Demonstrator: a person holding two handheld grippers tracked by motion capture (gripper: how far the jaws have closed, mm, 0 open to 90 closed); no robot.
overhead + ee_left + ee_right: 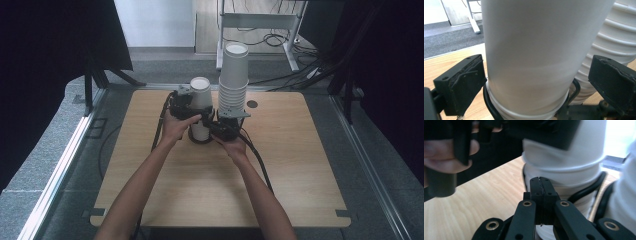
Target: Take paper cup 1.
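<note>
- The tall stack of white cups (pixel 233 80) stands at the far middle of the desk (pixel 300 180); a short stack (pixel 200 107) stands just left of it, so I judge the unstacking is barely begun.
- My left gripper (pixel 534 82) has its jaws wide around the short stack's top cup (pixel 531 55), pads apart from it.
- My right gripper (pixel 541 182) is clenched on nothing, tips at that stack's base.

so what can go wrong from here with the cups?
1. The left tool straddles the short cup stack with both pads off it; closing off-centre could shove it.
2. The tall cup stack stands right beside it, so a nudge may topple it.
3. The right tool is shut at the short stack's base and may slip.
</note>
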